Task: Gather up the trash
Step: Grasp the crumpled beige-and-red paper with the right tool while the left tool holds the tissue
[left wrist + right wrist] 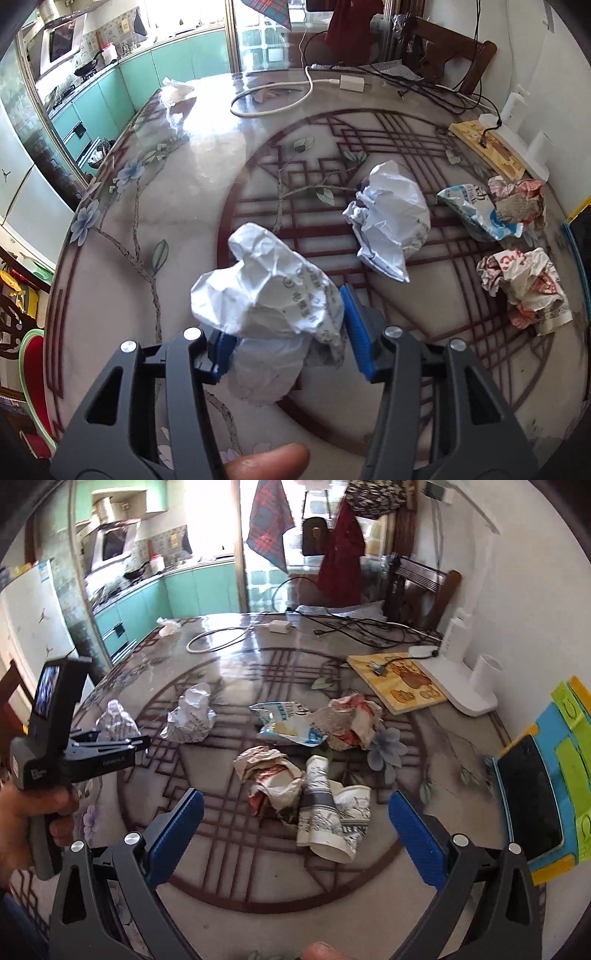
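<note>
1. Two grippers work over the glass-topped table (229, 664): the left gripper (284, 332) clamps a crumpled white paper ball (269, 288) near the table's left edge.
2. Jaws spread wide, the right gripper (295, 823) hangs empty above a flattened paper cup (332, 812).
3. More crumpled wrappers (347, 723) lie mid-table.

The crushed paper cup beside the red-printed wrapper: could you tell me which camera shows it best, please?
The right wrist view: the crushed paper cup lies whole and close between the open right gripper. The left wrist view does not show it.
</note>
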The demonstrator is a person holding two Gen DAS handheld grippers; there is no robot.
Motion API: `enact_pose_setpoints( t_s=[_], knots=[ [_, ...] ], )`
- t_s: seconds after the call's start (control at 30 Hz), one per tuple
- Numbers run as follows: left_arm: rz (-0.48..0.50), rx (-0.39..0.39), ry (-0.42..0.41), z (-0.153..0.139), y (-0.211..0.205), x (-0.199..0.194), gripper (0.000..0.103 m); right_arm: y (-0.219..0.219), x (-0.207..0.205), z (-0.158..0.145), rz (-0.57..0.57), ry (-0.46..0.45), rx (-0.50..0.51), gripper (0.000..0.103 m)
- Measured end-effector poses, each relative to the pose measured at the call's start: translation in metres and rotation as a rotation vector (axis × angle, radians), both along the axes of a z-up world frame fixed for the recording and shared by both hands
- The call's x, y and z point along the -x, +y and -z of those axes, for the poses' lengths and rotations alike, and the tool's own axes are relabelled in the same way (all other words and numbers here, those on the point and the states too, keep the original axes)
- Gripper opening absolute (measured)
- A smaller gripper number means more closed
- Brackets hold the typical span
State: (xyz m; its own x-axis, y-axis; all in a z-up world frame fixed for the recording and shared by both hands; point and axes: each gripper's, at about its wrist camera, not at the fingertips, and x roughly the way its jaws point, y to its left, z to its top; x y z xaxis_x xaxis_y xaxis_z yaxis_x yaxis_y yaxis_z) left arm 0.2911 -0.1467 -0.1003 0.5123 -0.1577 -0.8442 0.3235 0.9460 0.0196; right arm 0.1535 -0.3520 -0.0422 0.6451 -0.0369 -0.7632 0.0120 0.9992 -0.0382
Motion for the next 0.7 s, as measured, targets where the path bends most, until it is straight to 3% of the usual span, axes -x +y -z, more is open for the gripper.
enact_pose_setpoints(
  t_s=[0.13,0.3,0.53,0.63,0.7],
  knots=[
    [0.003,0.035,-0.043,-0.026,0.003,0.008,0.051,0.023,-0.021,0.024,-0.089,0.056,0.153,0.097],
    [0.012,0.065,-0.062,-0.045,0.011,0.015,0.051,0.027,-0.034,0.041,-0.115,0.07,0.205,0.097],
    [0.0,0.078,-0.053,-0.05,0.032,0.016,0.052,0.04,-0.055,0.061,-0.154,0.1,0.283,0.095],
    [-0.016,0.089,-0.048,-0.052,0.045,0.016,0.052,0.041,-0.062,0.07,-0.153,0.124,0.321,0.087],
    [-0.025,0.09,-0.049,-0.052,0.053,0.015,0.052,0.037,-0.067,0.075,-0.13,0.141,0.324,0.074]
  ],
)
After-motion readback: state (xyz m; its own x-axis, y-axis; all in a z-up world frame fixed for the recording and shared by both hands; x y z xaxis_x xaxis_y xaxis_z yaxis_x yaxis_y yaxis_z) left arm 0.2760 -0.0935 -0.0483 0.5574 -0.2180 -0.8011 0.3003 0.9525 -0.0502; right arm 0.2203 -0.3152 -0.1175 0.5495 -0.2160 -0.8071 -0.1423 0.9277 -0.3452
